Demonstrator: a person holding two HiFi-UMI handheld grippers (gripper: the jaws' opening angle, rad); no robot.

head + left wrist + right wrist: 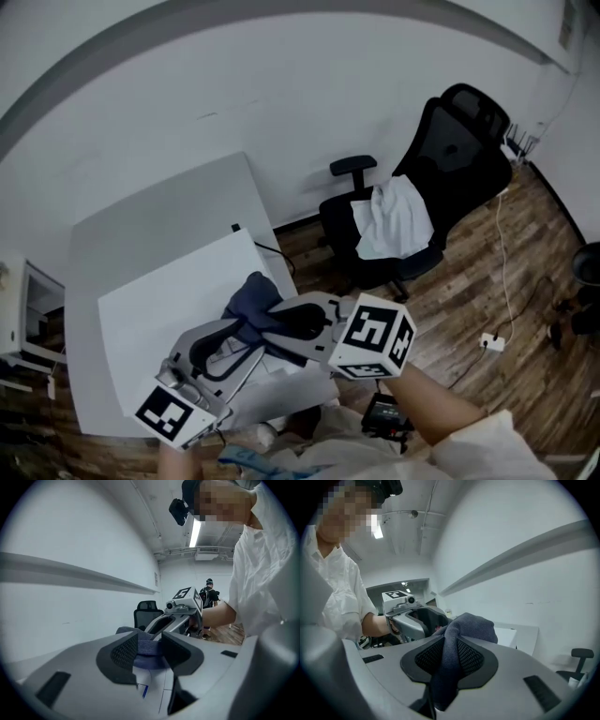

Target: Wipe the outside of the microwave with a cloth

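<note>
A blue-grey cloth hangs bunched above the white top of the microwave, held up between both grippers. My right gripper is shut on the cloth, which is pinched between its pads and droops below them. Opposite it, my left gripper stands with its jaws wide. The cloth lies between its fingertips, and I see no pad pressing on it. Both grippers point roughly level at each other, close together. The microwave's front is hidden from view.
The microwave stands on a grey table against a white wall. A black office chair with a white garment on its seat stands to the right on the wooden floor. A power strip and cable lie on the floor.
</note>
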